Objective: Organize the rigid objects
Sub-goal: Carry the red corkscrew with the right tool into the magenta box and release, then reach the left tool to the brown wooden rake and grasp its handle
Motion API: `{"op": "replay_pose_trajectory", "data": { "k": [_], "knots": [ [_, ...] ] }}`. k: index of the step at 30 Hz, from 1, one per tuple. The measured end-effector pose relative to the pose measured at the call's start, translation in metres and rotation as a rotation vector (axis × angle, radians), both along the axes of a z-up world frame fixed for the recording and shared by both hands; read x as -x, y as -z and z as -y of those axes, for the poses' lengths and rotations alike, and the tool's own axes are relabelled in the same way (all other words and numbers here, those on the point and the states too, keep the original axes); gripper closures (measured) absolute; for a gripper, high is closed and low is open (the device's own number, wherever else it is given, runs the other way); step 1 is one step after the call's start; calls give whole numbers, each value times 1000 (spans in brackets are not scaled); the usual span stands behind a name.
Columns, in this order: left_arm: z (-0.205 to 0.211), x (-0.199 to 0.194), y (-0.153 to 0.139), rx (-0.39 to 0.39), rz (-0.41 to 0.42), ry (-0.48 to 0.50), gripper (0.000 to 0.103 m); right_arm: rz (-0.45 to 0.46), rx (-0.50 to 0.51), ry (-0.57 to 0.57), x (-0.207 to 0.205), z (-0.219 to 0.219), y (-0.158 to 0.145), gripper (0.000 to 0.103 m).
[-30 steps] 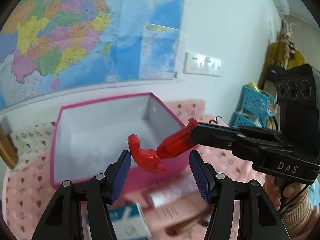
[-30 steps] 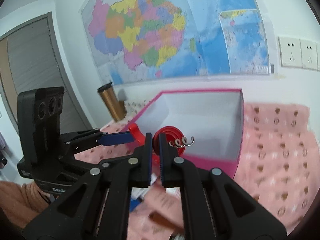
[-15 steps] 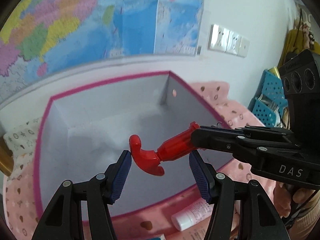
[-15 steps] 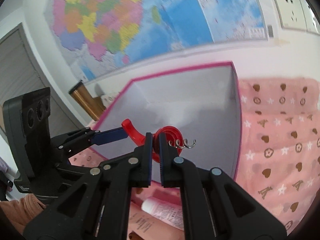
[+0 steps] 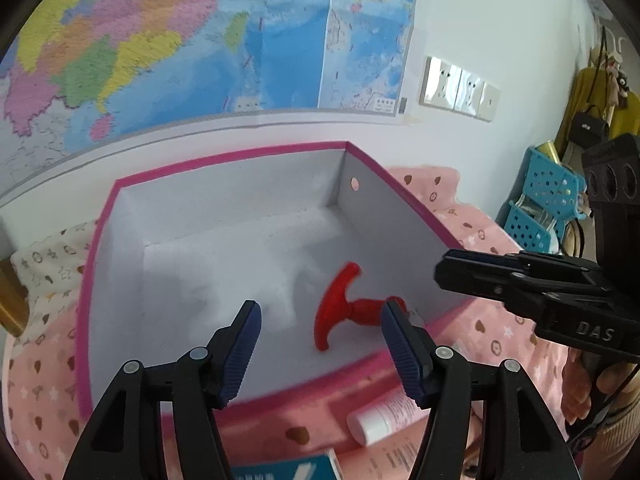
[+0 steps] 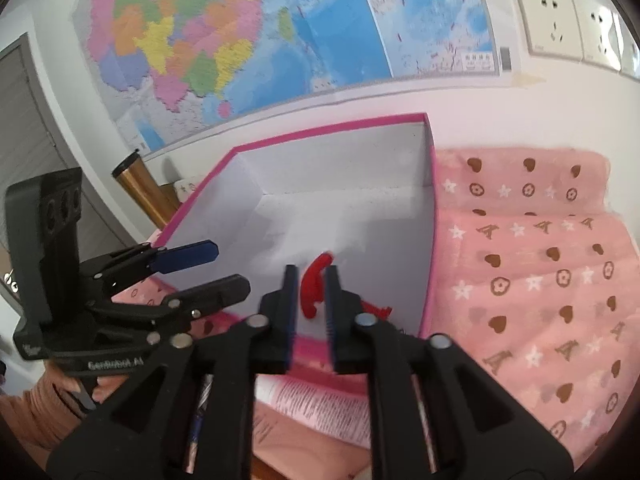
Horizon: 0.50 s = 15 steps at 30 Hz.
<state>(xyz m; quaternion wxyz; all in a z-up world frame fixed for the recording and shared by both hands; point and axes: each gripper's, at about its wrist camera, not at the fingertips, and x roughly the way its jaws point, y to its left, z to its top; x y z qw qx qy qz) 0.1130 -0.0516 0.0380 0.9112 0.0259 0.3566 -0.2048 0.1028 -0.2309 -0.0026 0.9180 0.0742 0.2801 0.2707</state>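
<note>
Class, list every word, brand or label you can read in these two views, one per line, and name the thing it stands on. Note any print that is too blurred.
"DAS": white letters on the right gripper body.
"GenRobot AI", blurred, so a likely reading: on the left gripper body.
Wall map: place names and legend too small to read.
White tube: pink print, blurred.
Printed leaflet: text blurred.
Blue-and-white packet: nothing readable.

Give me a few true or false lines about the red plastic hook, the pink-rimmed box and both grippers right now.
1. The red plastic hook lies inside the pink-rimmed box. True.
2. The right gripper clamps the hook. False: its jaws are opening, the hook lies beyond them.
3. The left gripper holds nothing. True.
4. A white tube lies inside the box. False: it lies outside, on the pink cloth.
</note>
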Motion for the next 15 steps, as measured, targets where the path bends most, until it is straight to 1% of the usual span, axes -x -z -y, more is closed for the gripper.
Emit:
{"op": "replay_pose_trajectory", "data": {
  "k": [1, 3, 6, 11, 15],
  "knots": [
    [-2, 6, -2, 3, 11, 0, 33, 19, 8, 1, 9, 1, -2, 74],
    [-6, 19, -4, 0, 35, -3, 31, 48, 18, -3, 23, 5, -2, 68],
    [-11, 38, -7, 8, 54, 5, 31, 61, 28, 0, 39, 10, 0, 63],
    [-13, 66, -12, 14, 93, 21, 30, 48, 8, 6, 59, 24, 10, 62],
    [-13, 84, -8, 24, 89, 42, 29, 26, 13, 22, 73, 33, 21, 62]
  ]
}}
